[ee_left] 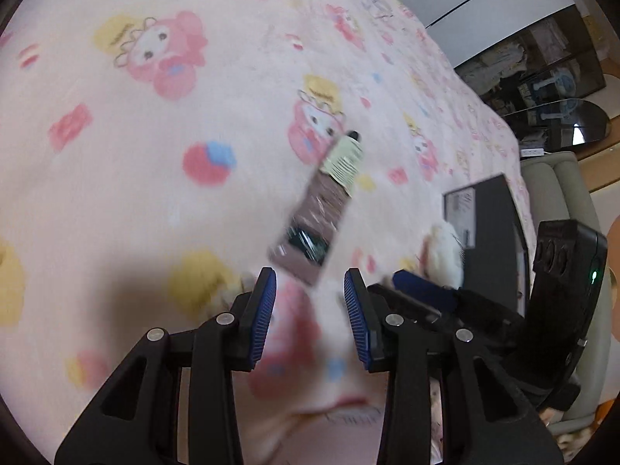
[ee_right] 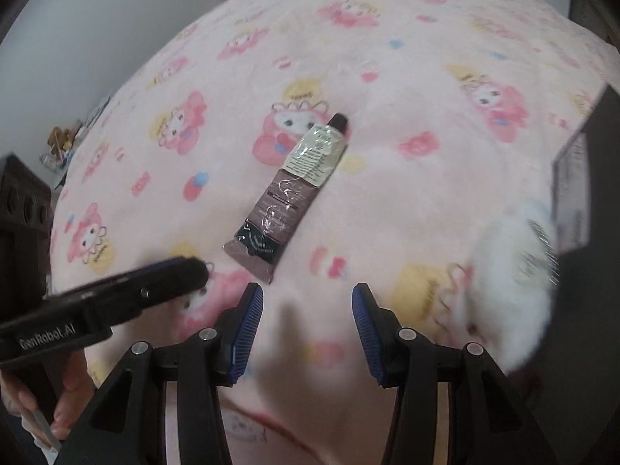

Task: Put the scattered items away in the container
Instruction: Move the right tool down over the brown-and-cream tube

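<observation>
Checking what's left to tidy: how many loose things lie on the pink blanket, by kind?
Tube: 1
White fluffy puff: 1
Black box: 1
Total: 3

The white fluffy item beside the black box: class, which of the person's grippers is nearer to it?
Right. The right gripper, jaws open, has the white fluffy item just beyond its right finger. The left gripper is farther, across the right gripper from it.
</observation>
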`<state>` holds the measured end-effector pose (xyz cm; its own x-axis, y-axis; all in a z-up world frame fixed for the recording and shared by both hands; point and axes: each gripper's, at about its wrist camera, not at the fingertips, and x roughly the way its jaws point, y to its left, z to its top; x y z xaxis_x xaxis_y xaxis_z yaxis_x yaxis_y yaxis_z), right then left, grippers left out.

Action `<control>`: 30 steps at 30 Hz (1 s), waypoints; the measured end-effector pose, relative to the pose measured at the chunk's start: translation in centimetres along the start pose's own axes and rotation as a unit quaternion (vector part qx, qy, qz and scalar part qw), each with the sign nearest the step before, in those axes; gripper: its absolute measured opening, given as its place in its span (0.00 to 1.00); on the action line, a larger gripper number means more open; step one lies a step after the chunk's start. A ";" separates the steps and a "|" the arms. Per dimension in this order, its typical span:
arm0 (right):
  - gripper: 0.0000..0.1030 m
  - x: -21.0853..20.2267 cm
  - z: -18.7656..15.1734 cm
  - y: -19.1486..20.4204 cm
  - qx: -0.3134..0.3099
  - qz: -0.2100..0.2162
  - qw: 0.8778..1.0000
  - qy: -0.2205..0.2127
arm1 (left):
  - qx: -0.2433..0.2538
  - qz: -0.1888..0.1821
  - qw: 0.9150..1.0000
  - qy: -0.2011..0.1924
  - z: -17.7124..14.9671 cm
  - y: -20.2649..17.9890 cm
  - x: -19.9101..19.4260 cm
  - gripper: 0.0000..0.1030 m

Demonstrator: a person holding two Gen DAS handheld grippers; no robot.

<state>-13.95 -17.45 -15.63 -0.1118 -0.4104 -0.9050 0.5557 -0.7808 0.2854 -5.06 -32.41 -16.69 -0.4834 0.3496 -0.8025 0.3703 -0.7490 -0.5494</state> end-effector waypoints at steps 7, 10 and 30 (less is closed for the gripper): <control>0.44 5.3 2.1 0.8 -0.027 0.040 0.998 0.032 | -0.021 -0.011 0.999 0.037 2.4 1.4 4.7 0.33; 0.30 5.8 2.3 -0.3 0.003 0.079 0.996 0.035 | -0.029 -0.020 0.998 0.048 2.5 1.2 4.9 0.28; 0.07 -8.1 -6.3 -2.3 0.036 0.116 0.992 -0.031 | 0.011 0.008 1.000 0.021 -4.7 -7.6 -3.5 0.08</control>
<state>-9.15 -9.43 -10.96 -0.0406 -0.6093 -0.7919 0.5124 -0.6931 0.5070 -2.46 -25.31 -10.81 -0.4434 0.3615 -0.8202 0.3589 -0.7669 -0.5320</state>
